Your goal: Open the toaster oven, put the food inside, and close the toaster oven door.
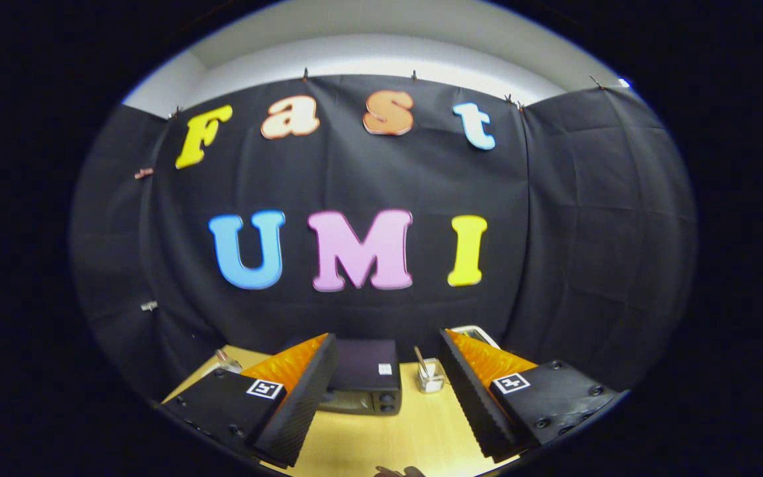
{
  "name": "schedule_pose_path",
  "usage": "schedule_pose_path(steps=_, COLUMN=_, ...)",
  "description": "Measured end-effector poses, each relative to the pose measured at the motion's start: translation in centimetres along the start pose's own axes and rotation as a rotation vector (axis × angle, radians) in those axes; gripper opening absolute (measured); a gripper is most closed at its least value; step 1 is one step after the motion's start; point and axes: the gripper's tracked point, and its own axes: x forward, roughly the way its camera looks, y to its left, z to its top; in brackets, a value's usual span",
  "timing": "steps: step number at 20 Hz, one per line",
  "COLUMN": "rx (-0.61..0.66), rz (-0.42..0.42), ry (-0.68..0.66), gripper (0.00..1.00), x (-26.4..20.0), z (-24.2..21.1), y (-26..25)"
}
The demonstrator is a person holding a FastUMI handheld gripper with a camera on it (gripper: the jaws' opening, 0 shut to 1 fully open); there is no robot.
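I see my gripper with fingers spread wide, pinching nothing; the toaster oven sits on the wooden table beyond them, door shut; a small clear holder stands just beside it.

1. The two-finger gripper has wide-apart fingers with black ribbed pads of a matt, rubbery look, backed by glossy, translucent-looking orange plastic, and mounted on matt black blocks that carry paper-like black-and-white square markers.
2. The small dark box-shaped toaster oven, beyond the fingers, has a smooth, dull dark top and a front that looks like brushed metal, slightly shiny.
3. The pale yellow wooden table top is smooth with a soft sheen.
4. The small clear cup beside the oven looks like glossy plastic or glass; which one cannot be told.
5. The black wall cloth is matt and creased.
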Motion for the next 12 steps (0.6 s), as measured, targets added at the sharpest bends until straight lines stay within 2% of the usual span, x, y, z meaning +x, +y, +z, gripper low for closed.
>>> schedule_pose_path(steps=3, rx=-0.031, rz=0.043, ry=-0.126, gripper=0.98, x=-1.4, z=6.8, y=2.3)
schedule_pose_path(steps=5, rx=-0.003, rz=0.103, ry=-0.209, gripper=0.98, x=-2.7, z=10.1, y=4.9)
schedule_pose_path(steps=8, rx=0.009, rz=0.184, ry=-0.257, gripper=0.98, x=-4.8, z=11.1, y=7.5)
schedule_pose_path(steps=12, rx=0.038, rz=0.135, ry=-0.311, gripper=0.97, x=-5.1, z=11.8, y=6.6)
